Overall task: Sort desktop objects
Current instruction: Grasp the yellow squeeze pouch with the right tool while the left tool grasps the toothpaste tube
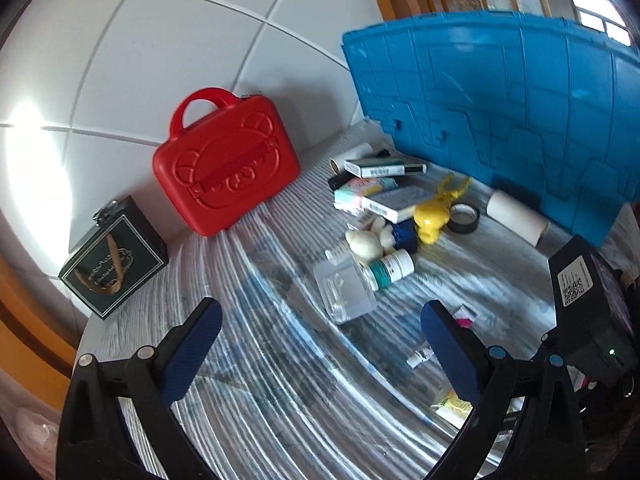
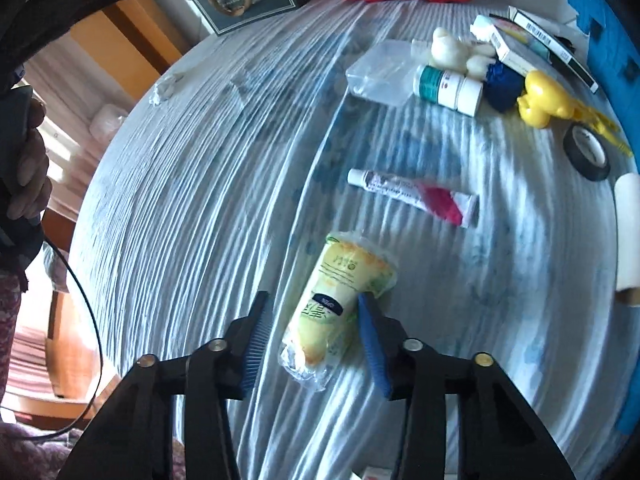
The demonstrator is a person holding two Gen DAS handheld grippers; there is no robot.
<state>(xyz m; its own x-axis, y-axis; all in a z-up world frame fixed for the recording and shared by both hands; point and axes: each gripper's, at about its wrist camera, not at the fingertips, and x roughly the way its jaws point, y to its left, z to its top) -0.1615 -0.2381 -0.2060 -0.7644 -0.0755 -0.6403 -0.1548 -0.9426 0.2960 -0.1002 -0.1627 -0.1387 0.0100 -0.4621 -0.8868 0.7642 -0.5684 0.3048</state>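
A yellow-green plastic packet [image 2: 336,300] lies on the striped tablecloth [image 2: 180,200], between the fingers of my right gripper [image 2: 313,299]. The right blue pad touches its edge, while the left pad stands a little off it, so the jaws are open around it. Just beyond lies a white and pink tube [image 2: 416,196]. My left gripper [image 1: 322,310] hangs wide open above the cloth with nothing between its fingers. Ahead of it are a clear plastic box [image 1: 344,288] and a white bottle with a green label [image 1: 390,268].
A red case [image 1: 226,160] and a dark gift box [image 1: 112,260] stand against the tiled wall. A blue crate [image 1: 500,100] leans at the right. Before it lie cartons [image 1: 384,168], a yellow toy [image 1: 430,216], black tape [image 1: 464,218] and a white roll [image 1: 516,216].
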